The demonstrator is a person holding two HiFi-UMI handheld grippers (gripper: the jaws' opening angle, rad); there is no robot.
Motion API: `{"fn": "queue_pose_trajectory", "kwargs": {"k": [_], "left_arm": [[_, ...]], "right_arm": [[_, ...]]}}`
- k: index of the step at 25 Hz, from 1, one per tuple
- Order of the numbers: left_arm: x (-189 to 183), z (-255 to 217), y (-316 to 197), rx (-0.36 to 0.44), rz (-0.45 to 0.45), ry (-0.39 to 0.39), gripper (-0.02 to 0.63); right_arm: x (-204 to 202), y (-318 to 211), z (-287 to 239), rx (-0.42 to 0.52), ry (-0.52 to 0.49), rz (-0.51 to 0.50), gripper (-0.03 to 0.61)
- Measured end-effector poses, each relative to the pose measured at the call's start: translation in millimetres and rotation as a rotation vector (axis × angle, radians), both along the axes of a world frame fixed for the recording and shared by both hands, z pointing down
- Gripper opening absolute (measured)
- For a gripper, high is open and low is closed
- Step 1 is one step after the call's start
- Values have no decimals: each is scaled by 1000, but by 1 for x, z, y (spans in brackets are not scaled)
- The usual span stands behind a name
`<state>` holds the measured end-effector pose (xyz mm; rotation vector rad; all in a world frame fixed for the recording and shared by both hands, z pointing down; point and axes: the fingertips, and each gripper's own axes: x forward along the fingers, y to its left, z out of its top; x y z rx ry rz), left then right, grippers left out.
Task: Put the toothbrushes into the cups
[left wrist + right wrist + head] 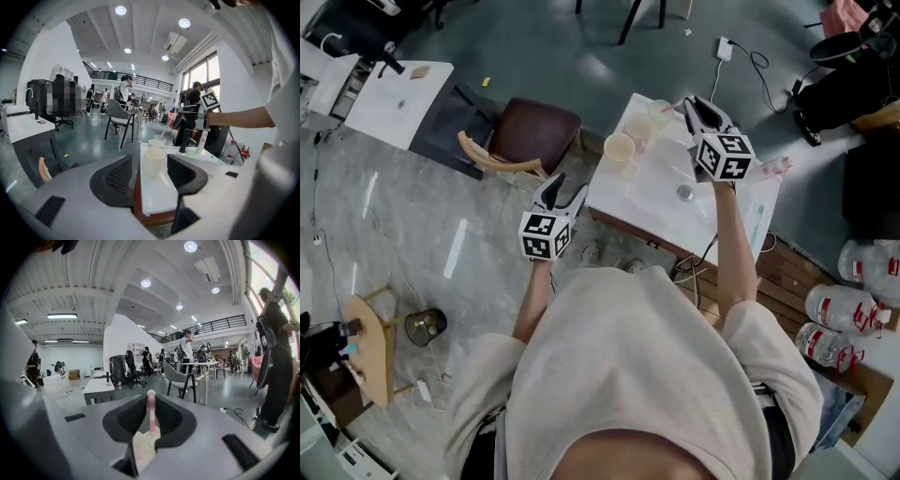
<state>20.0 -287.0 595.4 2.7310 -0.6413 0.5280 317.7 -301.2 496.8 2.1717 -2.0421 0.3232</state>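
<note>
A cream cup [619, 147] stands near the left edge of the small white table [661, 220], and a paler cup [659, 112] stands at its far corner. My right gripper [692, 103] is over the far side of the table, close to the paler cup. It is shut on a pink toothbrush [151, 416], which points forward between the jaws of this right gripper [151, 404]. My left gripper [565, 187] hovers off the table's left edge. In its own view the left gripper [149, 180] is open and empty, with the cream cup [153, 161] ahead of the jaws.
A black faucet [185, 140] and a white bottle [202, 140] stand on the table. A brown chair [534, 131] is to the left of it. Large water bottles [848, 309] lie at the right, and a white desk [398, 98] stands at the upper left. People are in the hall behind.
</note>
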Motion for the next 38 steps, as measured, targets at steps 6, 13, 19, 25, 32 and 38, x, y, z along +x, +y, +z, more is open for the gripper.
{"fn": "queue_pose_trajectory", "kwargs": {"k": [6, 13, 19, 25, 32, 38], "left_arm": [[-11, 4, -13, -7, -32, -14, 235], [-18, 2, -21, -8, -57, -27, 235], [-21, 4, -22, -11, -64, -34, 235], [-20, 5, -19, -11, -60, -35, 235], [-15, 3, -13, -4, -42, -29, 235], [-9, -1, -6, 1, -23, -25, 235]], "right_arm": [[13, -27, 34, -33, -33, 38, 57], [14, -40, 75, -89, -87, 62, 58], [10, -36, 102, -122, -151, 77, 58], [13, -25, 115, -144, -204, 94, 90], [18, -13, 107, -121, -197, 102, 206], [21, -3, 81, -55, -175, 103, 233]]}}
